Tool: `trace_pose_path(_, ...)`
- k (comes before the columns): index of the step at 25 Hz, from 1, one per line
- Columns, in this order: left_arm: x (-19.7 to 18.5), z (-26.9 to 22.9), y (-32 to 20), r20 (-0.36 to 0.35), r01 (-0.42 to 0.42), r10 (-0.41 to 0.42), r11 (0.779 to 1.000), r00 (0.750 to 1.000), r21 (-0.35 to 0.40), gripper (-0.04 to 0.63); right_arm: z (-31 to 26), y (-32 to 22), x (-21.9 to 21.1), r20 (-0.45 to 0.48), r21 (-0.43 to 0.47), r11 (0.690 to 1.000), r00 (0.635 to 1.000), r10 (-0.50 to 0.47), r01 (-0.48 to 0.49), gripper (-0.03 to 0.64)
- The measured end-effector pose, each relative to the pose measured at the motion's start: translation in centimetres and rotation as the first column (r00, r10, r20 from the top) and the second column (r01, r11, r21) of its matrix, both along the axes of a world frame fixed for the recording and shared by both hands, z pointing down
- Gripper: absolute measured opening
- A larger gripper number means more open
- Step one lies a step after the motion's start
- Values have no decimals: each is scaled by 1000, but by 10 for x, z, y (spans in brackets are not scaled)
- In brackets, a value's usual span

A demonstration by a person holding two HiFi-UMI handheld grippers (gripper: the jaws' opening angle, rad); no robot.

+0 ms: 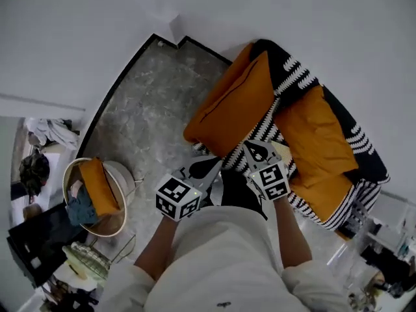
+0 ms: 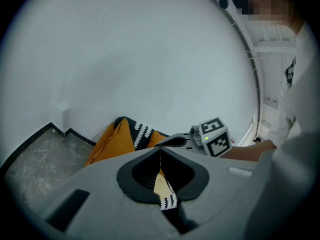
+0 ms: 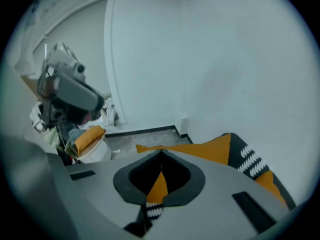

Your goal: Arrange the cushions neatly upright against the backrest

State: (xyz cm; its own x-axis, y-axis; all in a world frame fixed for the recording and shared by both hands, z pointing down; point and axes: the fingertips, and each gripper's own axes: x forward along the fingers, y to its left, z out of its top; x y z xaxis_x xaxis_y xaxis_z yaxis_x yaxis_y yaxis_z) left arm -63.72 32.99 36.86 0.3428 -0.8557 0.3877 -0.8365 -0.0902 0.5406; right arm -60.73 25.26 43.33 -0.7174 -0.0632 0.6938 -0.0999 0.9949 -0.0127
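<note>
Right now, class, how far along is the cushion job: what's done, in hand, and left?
Done: no cushion clearly stands upright yet. In hand: left gripper and right gripper, jaws shut, hold one orange cushion by its edge. Left: prop it, then the second cushion lying on the sofa.

1 orange cushion (image 1: 234, 106) is held tilted over the patterned sofa (image 1: 292, 67) by the left claw (image 1: 209, 169) and right claw (image 1: 255, 151); a 2nd cushion (image 1: 318, 142) is seen lying beside it.
</note>
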Motion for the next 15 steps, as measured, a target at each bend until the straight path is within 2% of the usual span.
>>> trace_pose_path(4,26,3,-15,-23,-151,152,988,988,39,12,-41,16,47,126,-49,985,977,171,-166,9)
trace_pose_path(7,66,1,-25,-26,-252,254,966,967,65,12,-65,26,93,194,-54,960,940,280,-274,9)
trace_pose_path(10,123,-6,-29,-25,-367,369,927,929,73,12,-84,31,148,242,-67,916,884,400,-396,9)
trace_pose_path(15,212,-21,-37,28,-522,522,849,853,85,12,-93,35,244,298,-118,824,772,561,-553,9)
